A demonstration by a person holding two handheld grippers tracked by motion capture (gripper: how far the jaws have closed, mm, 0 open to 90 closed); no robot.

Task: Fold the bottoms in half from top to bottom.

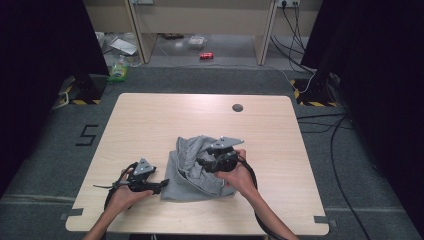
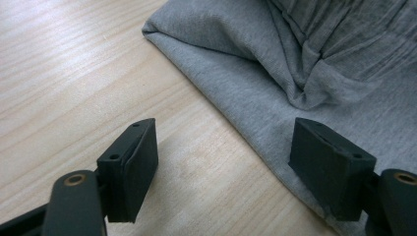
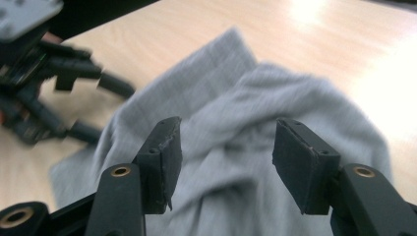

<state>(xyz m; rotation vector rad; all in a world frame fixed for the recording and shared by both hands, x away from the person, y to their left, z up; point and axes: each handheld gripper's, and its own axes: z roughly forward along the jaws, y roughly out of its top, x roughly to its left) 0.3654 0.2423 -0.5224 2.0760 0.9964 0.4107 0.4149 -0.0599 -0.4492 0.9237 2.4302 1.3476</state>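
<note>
A crumpled grey garment (image 1: pixel 192 172) lies on the wooden table (image 1: pixel 150 120), near the middle of its front half. My left gripper (image 1: pixel 162 185) is low at the garment's left edge and stands open. In the left gripper view (image 2: pixel 223 167), one jaw is over bare wood and the other over the hem of the cloth (image 2: pixel 275 64), with nothing pinched. My right gripper (image 1: pixel 200 162) hovers over the garment's bunched middle, pointing left. In the right gripper view (image 3: pixel 226 157) its jaws are open above the folds (image 3: pixel 231 98), holding nothing.
A dark round hole (image 1: pixel 237 107) sits near the table's far edge. Beyond the table, a green bottle (image 1: pixel 119 70) and a red can (image 1: pixel 206 55) lie on the floor. Cables (image 1: pixel 332 130) run along the right. Bare wood surrounds the garment.
</note>
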